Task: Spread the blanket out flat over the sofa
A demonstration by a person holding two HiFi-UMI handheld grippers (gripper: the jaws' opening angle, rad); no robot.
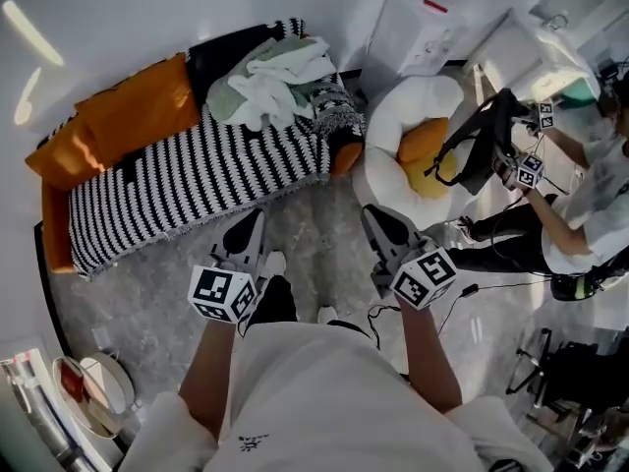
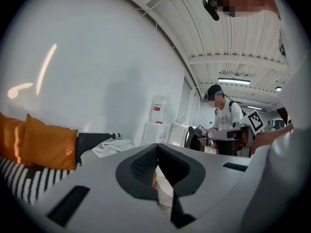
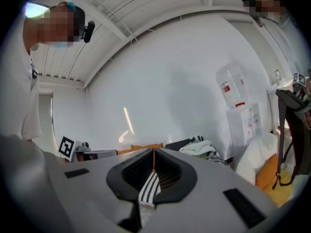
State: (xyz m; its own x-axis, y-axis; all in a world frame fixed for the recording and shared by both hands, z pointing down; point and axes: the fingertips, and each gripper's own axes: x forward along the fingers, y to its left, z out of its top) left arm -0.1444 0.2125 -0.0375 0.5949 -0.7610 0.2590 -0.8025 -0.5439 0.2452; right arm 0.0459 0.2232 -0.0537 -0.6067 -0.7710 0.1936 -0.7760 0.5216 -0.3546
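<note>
Left gripper: jaws were together, empty.
Right gripper: same, pinched together, nothing held.
Striped blanket: lay over the sofa, ten o'clock.

A lab or studio staged as a living room: a sofa with orange cushions and a round white chair sit under a bare ribbed ceiling with strip lights. Nearby are a water dispenser and another person with marker cubes.

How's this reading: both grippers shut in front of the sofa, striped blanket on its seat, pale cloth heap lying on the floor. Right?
One slip: the head view shows the pale cloth heap on the sofa, at its right end, not the floor. Left gripper and right gripper are shut before it, striped blanket on its seat.
</note>
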